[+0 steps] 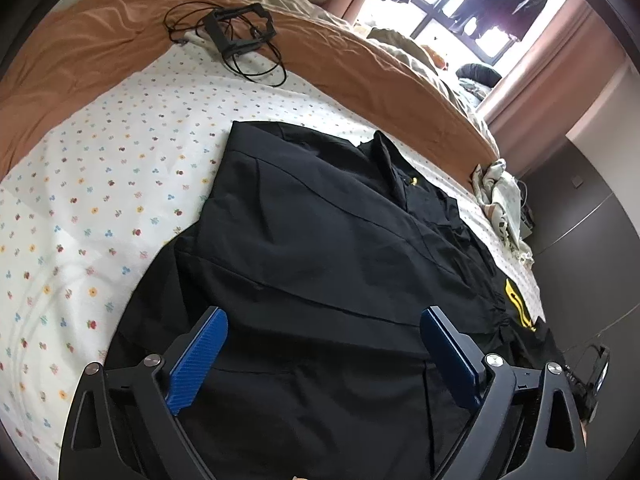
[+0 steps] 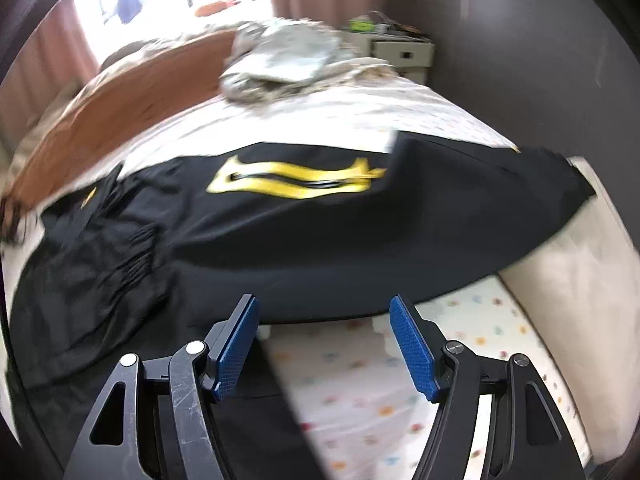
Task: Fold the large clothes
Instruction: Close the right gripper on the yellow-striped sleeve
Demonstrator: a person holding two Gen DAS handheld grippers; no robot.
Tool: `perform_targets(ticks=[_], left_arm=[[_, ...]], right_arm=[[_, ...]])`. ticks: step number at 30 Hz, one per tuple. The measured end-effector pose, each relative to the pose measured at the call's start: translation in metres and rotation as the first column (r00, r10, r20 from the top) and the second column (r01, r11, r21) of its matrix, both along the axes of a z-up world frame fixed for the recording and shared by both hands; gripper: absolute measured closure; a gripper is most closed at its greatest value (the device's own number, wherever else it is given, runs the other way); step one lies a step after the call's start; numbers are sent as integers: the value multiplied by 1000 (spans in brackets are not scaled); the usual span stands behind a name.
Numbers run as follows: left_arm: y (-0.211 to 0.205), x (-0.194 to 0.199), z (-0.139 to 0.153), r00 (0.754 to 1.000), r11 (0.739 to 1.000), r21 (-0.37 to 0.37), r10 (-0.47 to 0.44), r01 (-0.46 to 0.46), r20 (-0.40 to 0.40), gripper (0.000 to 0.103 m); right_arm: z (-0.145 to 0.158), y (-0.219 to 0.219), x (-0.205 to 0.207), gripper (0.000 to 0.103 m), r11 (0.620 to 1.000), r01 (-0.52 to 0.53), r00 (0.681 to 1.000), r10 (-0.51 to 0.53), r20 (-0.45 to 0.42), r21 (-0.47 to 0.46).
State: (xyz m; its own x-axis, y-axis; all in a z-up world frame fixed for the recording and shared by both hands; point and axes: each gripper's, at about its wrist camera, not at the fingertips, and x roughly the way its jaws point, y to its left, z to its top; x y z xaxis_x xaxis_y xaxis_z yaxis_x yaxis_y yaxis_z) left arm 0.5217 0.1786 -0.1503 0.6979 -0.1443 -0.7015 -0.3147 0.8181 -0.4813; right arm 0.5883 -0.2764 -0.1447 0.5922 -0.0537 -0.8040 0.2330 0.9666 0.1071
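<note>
bedsheet [image 1: 100,184] with small printed flowers fills the left of the left wrist view, an orange blanket [image 1: 100,52] bunched along its far side and a black frame with looped cables [image 1: 240,36] lying on the seam between them. further right, the black garment [image 1: 320,240] is spread flat on the sheet, collar toward the far side, a yellow emblem [image 1: 518,306] showing at its right edge. the left gripper [image 1: 324,344] hangs over the near part of the cloth with its jaws spread wide and nothing pinched between the blue pads [image 1: 200,360]. a crumpled pale cloth [image 1: 504,204] sits at the bed's right edge.

in the right wrist view, which is blurred, the same garment runs from a gathered cuff [image 2: 136,256] on the left, past the yellow emblem [image 2: 296,180], to a flap reaching the mattress corner on the right. the right gripper [image 2: 324,332] sits at the near hem, jaws parted and empty, the hem's edge just ahead of the pads.

judging from this, the step is to take a fresh hold for the next fold. it would go best if each gripper bites a single hem edge, not a bunch of layers, both at matching points, and the cloth is lifted evenly so the fold lands straight.

as for containers, only a small cabinet [image 2: 400,54] stands beyond the bed, its drawer closed, clutter on top too blurred to name.
</note>
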Motion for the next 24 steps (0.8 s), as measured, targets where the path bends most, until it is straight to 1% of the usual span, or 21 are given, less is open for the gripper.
perform_targets(ticks=[5,7,11,14,16,17,19,21,22,23,24], left_arm=[[-8,1,2,1000,1000,21,-8,8,7,6],[-10,0,3,1000,1000,32,0,-1,15,6],[-10,-4,6,998,997,53,46,-47,35,6],[-10,-6,6,997,997,47,64,-66,40,6],[-11,-5,6,997,997,43,69,-71,35,6],[-11,-6,5,997,996,41,72,-73,31,6],[-12,-6,6,997,996,39,75,-76,27,6],[-13,-8,9,995,995,43,90,-91,33,6],[-12,-9,12,995,994,50,96,-98,42,6],[-12,-10,14,994,993,55,99,-101,47,6],[-12,-11,15,994,993,56,100,-103,50,6]], right_arm=[[-5,-46,-3,35,989,92,995,-96,34,116],[-10,-55,-1,35,984,111,992,-117,36,138],[-19,-66,2,35,980,126,990,-135,49,152],[-26,-70,7,35,977,133,988,-144,57,168],[-30,-73,9,40,975,135,987,-148,59,176],[-33,-73,14,45,974,136,987,-149,59,180],[-36,-75,17,58,974,135,987,-149,67,184],[-36,-76,23,98,976,122,985,-141,99,179],[-33,-75,22,98,979,112,983,-135,124,172],[-25,-70,22,99,985,95,979,-119,166,141],[-18,-65,22,99,990,88,977,-108,186,113]])
